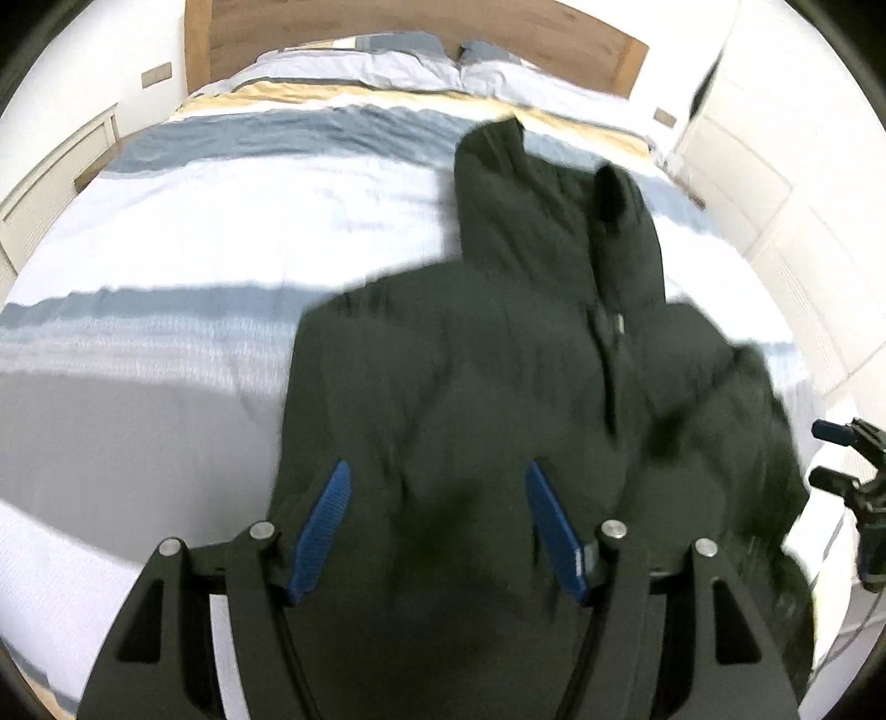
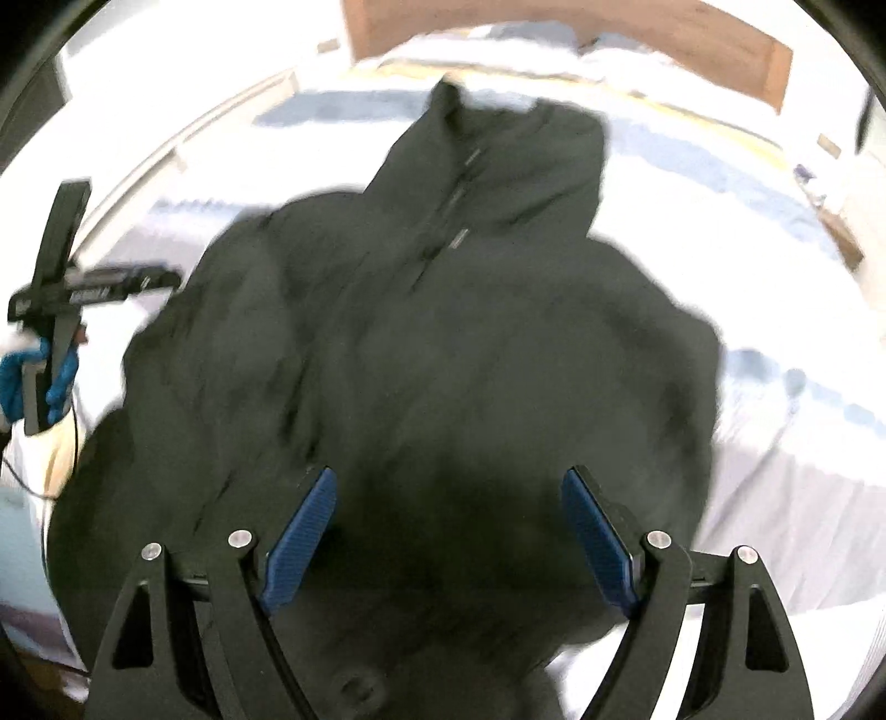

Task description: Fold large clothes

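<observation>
A large dark green hooded jacket (image 1: 498, 360) lies face up on the bed, hood toward the headboard, zip down the middle. It also fills the right wrist view (image 2: 415, 332). My left gripper (image 1: 437, 476) is open and empty, hovering over the jacket's lower left part. My right gripper (image 2: 448, 487) is open and empty, hovering over the jacket's lower middle. The right gripper also shows at the right edge of the left wrist view (image 1: 841, 459). The left gripper shows at the left edge of the right wrist view (image 2: 55, 288), held by a blue-gloved hand.
The bed (image 1: 194, 232) has a white, blue and yellow striped cover, with pillows (image 1: 387, 61) against a wooden headboard (image 1: 415, 22). White cabinets (image 1: 775, 194) stand on the right, a white unit (image 1: 55, 160) on the left.
</observation>
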### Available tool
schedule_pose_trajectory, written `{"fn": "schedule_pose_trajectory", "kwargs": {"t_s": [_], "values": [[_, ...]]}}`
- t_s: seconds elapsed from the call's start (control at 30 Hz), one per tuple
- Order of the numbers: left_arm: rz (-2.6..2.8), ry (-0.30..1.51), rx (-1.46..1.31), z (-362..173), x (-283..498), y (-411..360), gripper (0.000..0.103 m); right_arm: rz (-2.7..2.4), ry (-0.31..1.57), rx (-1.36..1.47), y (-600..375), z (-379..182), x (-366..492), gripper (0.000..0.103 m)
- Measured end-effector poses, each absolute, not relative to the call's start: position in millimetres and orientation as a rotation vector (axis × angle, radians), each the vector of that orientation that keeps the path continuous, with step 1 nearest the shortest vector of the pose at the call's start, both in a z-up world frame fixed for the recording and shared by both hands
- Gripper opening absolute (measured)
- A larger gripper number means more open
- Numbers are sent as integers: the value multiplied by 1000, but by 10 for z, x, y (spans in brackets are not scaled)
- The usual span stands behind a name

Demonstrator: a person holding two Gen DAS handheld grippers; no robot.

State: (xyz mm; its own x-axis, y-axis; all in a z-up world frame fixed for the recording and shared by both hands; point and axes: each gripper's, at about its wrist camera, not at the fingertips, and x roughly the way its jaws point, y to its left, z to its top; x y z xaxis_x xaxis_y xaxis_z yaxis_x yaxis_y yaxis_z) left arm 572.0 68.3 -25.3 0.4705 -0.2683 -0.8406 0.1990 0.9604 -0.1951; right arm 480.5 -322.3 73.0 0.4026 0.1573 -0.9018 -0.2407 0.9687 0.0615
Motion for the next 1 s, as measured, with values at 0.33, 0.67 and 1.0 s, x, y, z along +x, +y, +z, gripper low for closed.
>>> {"fn": "schedule_pose_trajectory", "kwargs": {"t_s": [0.33,0.67,1.0], "values": [[-352,988,-280,-251,7189,445,65,167,970,41,-3730,919,6397,83],[-371,999,-520,-800,8188,132,65,144,936,244,-3924,452,7512,85],[-351,1046,-627,-1283,8585,-140,65,98,931,377,-3984,21,8137,86]]}}
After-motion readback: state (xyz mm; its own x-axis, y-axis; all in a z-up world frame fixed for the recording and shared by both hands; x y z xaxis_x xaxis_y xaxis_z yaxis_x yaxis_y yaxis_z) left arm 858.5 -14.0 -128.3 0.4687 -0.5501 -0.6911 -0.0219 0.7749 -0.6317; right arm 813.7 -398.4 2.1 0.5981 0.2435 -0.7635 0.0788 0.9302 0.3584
